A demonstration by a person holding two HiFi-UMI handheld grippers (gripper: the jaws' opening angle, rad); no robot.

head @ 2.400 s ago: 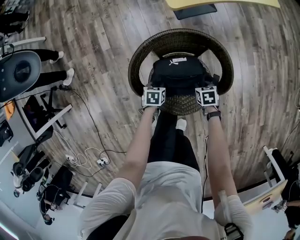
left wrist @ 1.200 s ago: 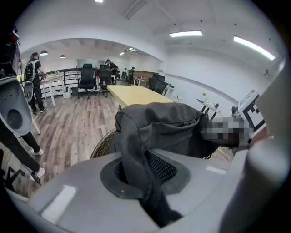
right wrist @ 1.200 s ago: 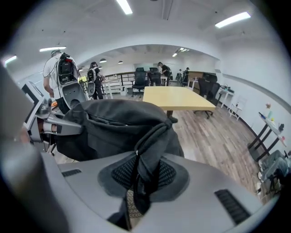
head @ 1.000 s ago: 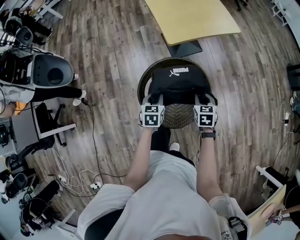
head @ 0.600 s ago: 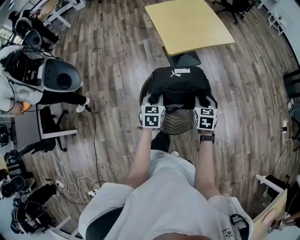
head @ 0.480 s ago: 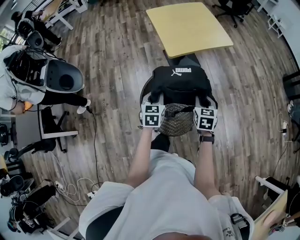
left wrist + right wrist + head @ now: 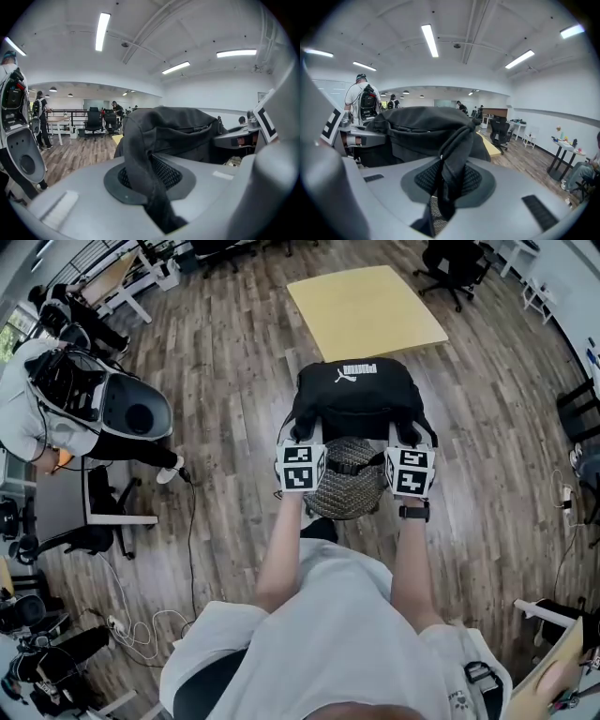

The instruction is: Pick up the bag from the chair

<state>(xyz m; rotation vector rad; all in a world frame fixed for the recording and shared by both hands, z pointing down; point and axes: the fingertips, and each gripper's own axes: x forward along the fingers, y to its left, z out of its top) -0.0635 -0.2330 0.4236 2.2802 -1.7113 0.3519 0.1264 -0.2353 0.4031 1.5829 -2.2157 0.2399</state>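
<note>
A black bag point(image 7: 358, 395) with a white logo hangs in the air above the round wicker chair point(image 7: 342, 491), held at both near corners. My left gripper point(image 7: 302, 439) is shut on the bag's left strap point(image 7: 140, 164), which runs down between its jaws. My right gripper point(image 7: 407, 441) is shut on the bag's right strap point(image 7: 452, 161). The bag's body point(image 7: 183, 131) fills the middle of both gripper views point(image 7: 417, 126). Much of the chair is hidden under the bag and the grippers.
A yellow table point(image 7: 366, 307) stands just beyond the bag. A person with a backpack and a grey pod-like seat point(image 7: 131, 409) are at the left. Office chairs point(image 7: 455, 263) stand at the far right, cables point(image 7: 150, 615) lie on the wooden floor at the left.
Both grippers have risen with the bag, which has lifted off the wicker chair. The head view has moved back and up, so the yellow table now shows in full.
</note>
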